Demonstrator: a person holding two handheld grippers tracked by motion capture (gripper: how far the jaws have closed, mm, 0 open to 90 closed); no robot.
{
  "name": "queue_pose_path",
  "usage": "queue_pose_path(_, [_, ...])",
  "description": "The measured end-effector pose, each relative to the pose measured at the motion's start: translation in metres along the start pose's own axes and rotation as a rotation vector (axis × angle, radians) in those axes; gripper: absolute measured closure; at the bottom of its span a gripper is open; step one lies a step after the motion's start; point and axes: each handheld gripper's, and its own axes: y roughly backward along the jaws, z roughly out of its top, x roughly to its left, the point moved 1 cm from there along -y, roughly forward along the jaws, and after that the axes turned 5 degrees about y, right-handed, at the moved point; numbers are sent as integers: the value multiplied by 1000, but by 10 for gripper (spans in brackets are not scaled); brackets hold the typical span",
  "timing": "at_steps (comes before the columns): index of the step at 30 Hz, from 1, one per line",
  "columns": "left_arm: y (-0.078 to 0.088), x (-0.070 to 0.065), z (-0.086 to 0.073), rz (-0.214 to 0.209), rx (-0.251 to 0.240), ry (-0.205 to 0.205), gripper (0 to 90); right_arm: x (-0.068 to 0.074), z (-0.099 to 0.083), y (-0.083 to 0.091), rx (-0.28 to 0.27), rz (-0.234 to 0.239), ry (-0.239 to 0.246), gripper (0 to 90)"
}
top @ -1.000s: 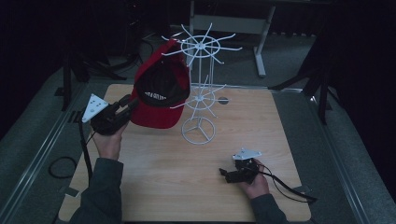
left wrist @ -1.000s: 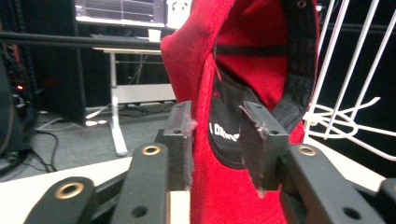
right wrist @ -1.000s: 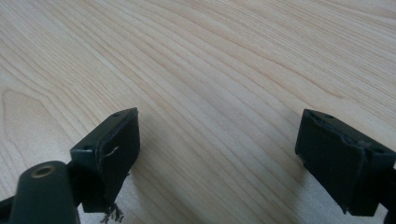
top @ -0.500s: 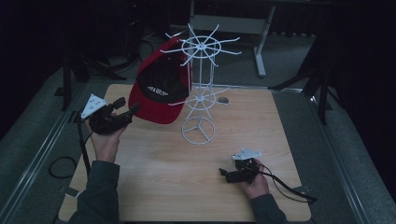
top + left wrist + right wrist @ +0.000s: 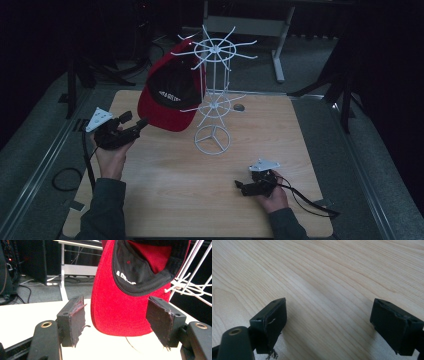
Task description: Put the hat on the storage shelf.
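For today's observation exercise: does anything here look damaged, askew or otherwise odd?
Yes. The pads of the left claw are frayed, with torn edges and loose threads, and the right claw shows similar wear. The red cap hangs tilted on the white wire rack, brim down.

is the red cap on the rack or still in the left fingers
On the rack. The red cap hangs from the white wire rack; the left gripper has just been opening, its fingers clear of the brim.
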Motion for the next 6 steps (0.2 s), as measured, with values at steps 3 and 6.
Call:
queue_pose_path(3, [2, 2, -3, -5, 4, 2, 329, 0, 0, 0, 1, 1, -2, 137])
queue_pose_path(6, [1, 3, -7, -3, 13, 1, 332, 0, 0, 0, -1, 0, -3, 136])
